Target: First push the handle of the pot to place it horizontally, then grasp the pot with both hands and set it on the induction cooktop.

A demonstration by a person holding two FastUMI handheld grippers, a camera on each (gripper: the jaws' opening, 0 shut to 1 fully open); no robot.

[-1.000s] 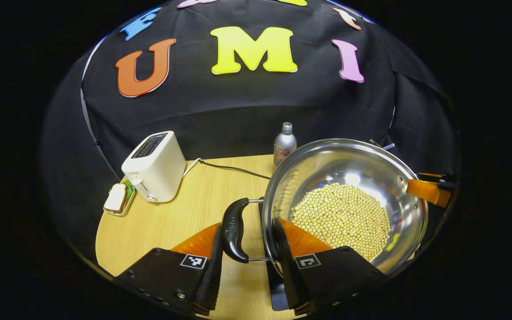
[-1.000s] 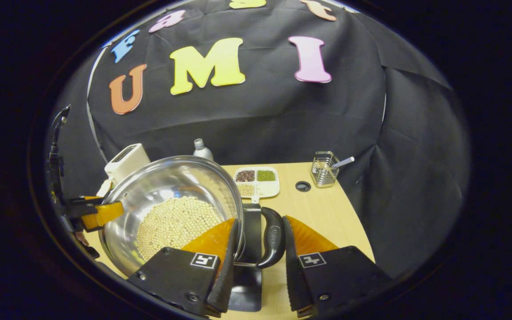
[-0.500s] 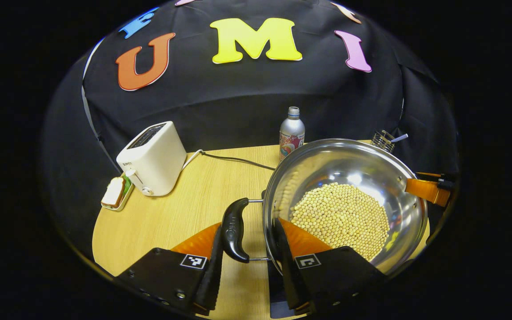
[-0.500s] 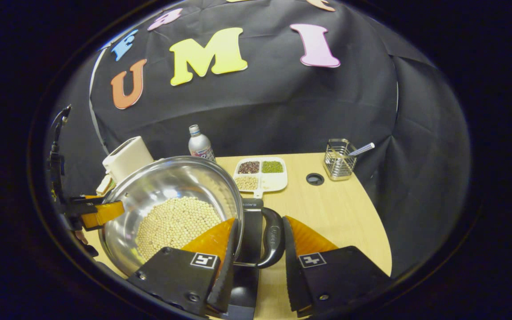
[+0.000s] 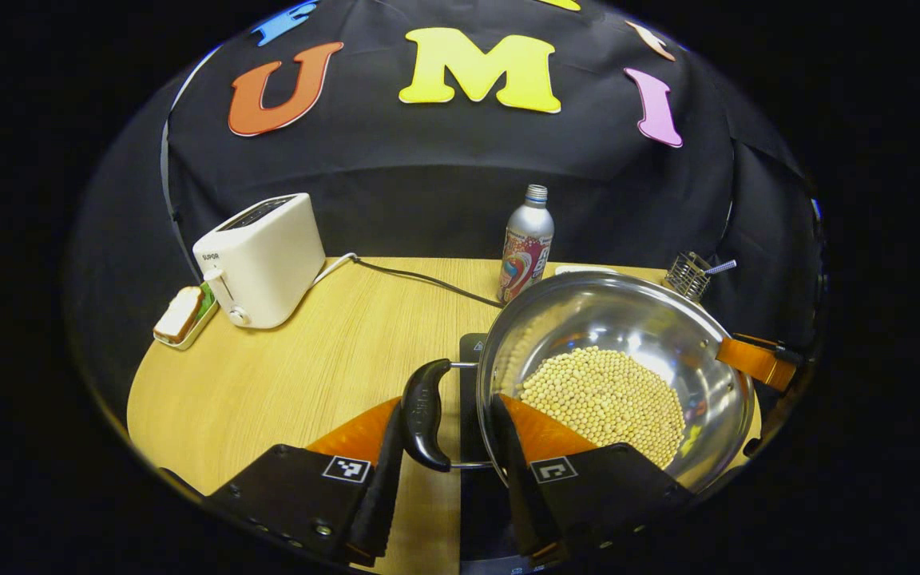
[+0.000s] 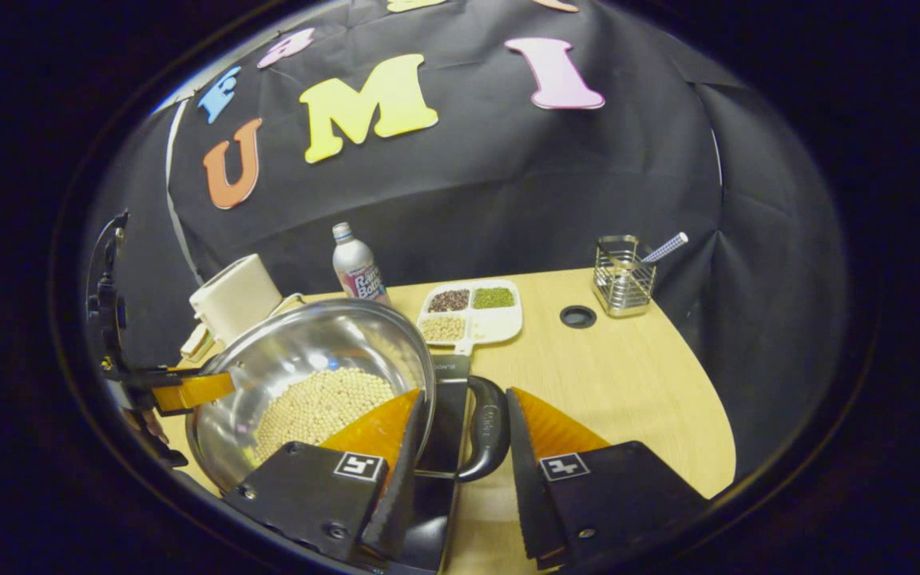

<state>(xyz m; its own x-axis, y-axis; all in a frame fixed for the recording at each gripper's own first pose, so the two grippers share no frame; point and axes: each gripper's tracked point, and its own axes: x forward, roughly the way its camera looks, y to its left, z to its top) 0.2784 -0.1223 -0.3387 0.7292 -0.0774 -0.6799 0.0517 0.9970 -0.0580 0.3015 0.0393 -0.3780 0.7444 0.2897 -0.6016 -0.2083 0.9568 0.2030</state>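
The left gripper (image 5: 448,406) is clamped across the pot (image 5: 636,319): one finger outside the curved, glossy black handle (image 5: 424,411), the other inside the polished steel wall. The right gripper (image 6: 466,395) grips the opposite handle (image 6: 492,427) likewise. Round pale beans (image 5: 604,399) fill the pot, which sits over the flat black induction cooktop (image 5: 469,359) on the wood-grain table (image 5: 308,375); whether it touches is unclear. The white toaster (image 5: 260,259) carries small print
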